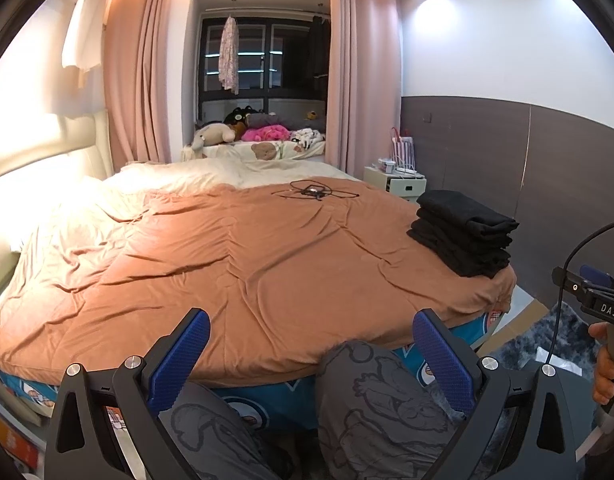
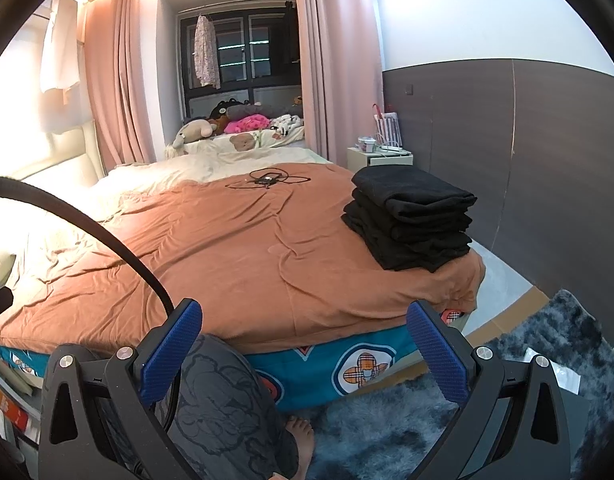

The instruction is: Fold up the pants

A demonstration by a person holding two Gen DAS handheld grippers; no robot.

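The folded black pants (image 2: 409,220) are lying in a neat stack of several layers, folded edges aligned, at the right foot corner of the bed (image 2: 235,256), resting on its wrinkled brown cover. Both claws are hanging below the bed's near edge, well apart from the stack. The left claw (image 1: 311,354) and the right claw (image 2: 305,346) are each standing spread apart, gripping nothing.

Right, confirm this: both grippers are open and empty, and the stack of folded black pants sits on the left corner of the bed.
Wrong corner. The folded black pants sit on the bed's right corner, as the right wrist view shows. The rest holds: the left gripper and right gripper are open and empty.
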